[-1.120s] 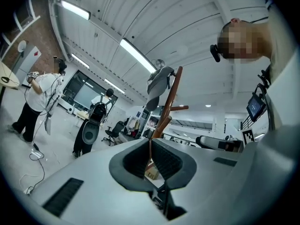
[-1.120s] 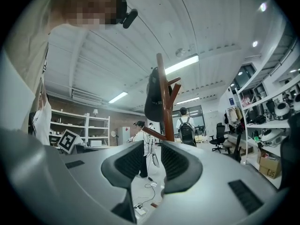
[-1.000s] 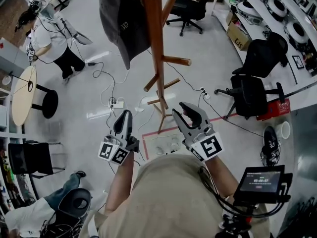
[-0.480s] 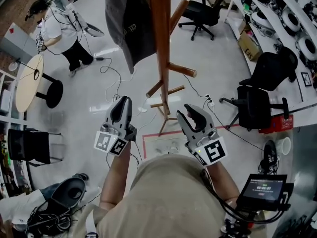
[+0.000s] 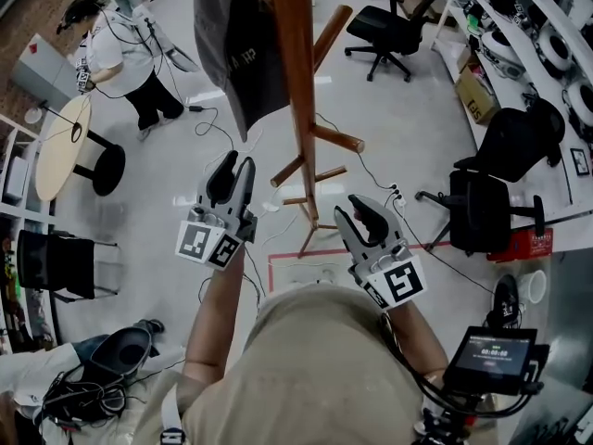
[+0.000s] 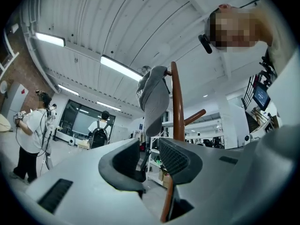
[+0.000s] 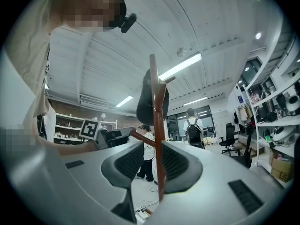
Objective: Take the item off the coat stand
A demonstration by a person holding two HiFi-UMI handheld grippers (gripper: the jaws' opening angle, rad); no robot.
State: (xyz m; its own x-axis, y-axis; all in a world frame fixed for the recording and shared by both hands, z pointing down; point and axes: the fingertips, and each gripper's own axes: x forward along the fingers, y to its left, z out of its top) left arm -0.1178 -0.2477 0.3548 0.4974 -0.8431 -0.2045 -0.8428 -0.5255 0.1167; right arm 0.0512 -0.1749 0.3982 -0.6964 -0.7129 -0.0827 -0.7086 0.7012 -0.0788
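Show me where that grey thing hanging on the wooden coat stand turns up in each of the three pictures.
Head view: the grey item hangs at the top, left of centre, against the left side of the pole.
Left gripper view: middle of the picture, just left of the pole.
Right gripper view: upper middle, partly behind the pole.
Shared landmark: the brown wooden pole of the coat stand.

**Chairs, cables and boxes on a grey lab floor**

A pale round table [image 5: 57,148] stands at the left, with a black stool [image 5: 107,170] just beside it and a person in a white shirt [image 5: 120,58] near them. Cables [image 5: 215,137] trail over the floor, and a white power strip [image 5: 397,193] lies further right. Black office chairs [image 5: 482,207] sit at the right, between a red box [image 5: 526,242] and a cardboard box [image 5: 477,95]. Red tape [image 5: 271,272] marks the floor.
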